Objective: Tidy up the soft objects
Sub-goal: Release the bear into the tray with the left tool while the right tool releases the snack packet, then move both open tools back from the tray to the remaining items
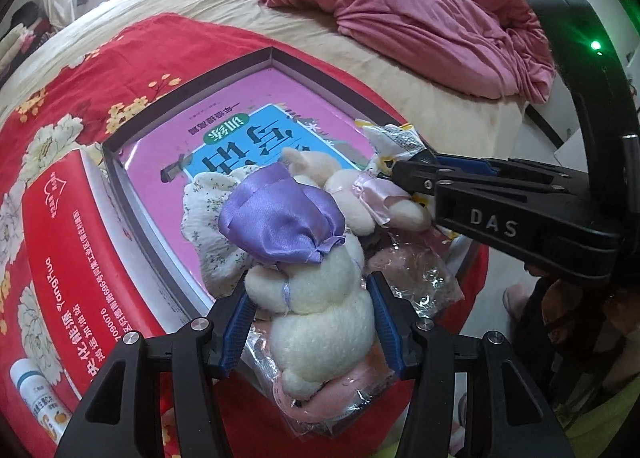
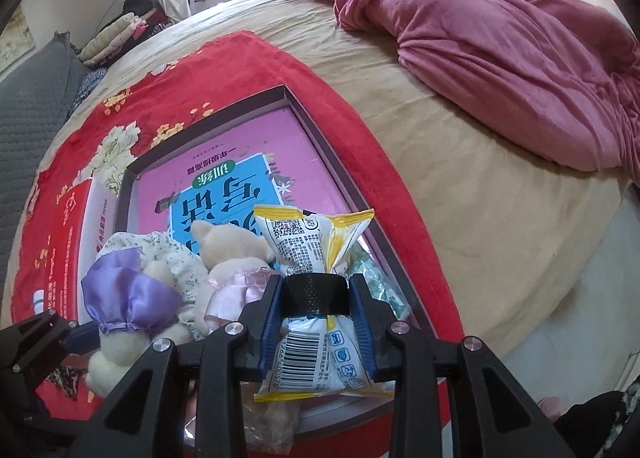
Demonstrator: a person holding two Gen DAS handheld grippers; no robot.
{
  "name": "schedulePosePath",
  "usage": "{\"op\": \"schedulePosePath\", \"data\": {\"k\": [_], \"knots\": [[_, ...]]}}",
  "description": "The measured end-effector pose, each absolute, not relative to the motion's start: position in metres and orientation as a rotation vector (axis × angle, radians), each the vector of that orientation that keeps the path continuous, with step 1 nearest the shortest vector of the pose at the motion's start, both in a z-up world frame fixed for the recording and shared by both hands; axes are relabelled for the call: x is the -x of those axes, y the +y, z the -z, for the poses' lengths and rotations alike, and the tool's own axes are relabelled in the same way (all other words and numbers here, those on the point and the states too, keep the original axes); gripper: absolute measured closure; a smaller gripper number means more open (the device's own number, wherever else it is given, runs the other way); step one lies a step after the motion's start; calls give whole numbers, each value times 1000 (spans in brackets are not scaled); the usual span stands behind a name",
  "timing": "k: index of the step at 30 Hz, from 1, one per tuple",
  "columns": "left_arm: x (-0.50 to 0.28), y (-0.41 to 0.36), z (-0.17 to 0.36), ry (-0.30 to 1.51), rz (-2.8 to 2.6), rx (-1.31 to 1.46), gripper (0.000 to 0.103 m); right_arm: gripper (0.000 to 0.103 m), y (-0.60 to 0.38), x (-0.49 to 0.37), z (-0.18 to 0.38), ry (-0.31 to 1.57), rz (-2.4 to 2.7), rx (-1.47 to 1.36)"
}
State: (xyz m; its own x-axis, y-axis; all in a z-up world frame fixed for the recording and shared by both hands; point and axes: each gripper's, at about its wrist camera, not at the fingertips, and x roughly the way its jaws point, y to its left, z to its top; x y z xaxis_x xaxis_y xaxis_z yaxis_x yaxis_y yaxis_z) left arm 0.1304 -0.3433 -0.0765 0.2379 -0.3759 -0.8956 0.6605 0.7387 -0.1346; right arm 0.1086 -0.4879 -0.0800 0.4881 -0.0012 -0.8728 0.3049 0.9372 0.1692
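A white plush toy in a purple satin dress (image 1: 316, 298) sits between the blue pads of my left gripper (image 1: 312, 332), which presses on its body from both sides. My right gripper (image 2: 316, 298) is shut on a yellow-and-white snack packet (image 2: 308, 234), pinching its middle where a black band wraps it. Both hover over the near corner of a shallow dark-rimmed box (image 1: 200, 86) that holds a pink book (image 1: 240, 130). A cream plush in a pink dress (image 2: 236, 282) and a floral-cloth toy (image 1: 208, 226) lie in that corner. Clear plastic wrappers (image 1: 420, 286) lie under the purple-dressed plush.
The box rests on a red flowered blanket (image 1: 120, 58) spread on a beige bed. A red printed carton (image 1: 80, 258) stands against the box's left side, with a small white bottle (image 1: 32, 382) near it. A crumpled pink quilt (image 2: 500, 38) lies at the far right.
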Motion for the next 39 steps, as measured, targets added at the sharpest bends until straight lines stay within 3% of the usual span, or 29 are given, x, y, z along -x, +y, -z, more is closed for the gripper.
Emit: {"op": "schedulePosePath", "data": {"k": [15, 21, 39], "knots": [[-127, -337, 59, 1099, 748, -282, 41, 62, -494, -98, 30, 933, 230, -334], [-117, -325, 27, 1050, 776, -257, 35, 62, -489, -87, -3, 866, 240, -327], [-102, -233, -62, 892, 682, -143, 33, 62, -433, -55, -85, 744, 175, -286]]}}
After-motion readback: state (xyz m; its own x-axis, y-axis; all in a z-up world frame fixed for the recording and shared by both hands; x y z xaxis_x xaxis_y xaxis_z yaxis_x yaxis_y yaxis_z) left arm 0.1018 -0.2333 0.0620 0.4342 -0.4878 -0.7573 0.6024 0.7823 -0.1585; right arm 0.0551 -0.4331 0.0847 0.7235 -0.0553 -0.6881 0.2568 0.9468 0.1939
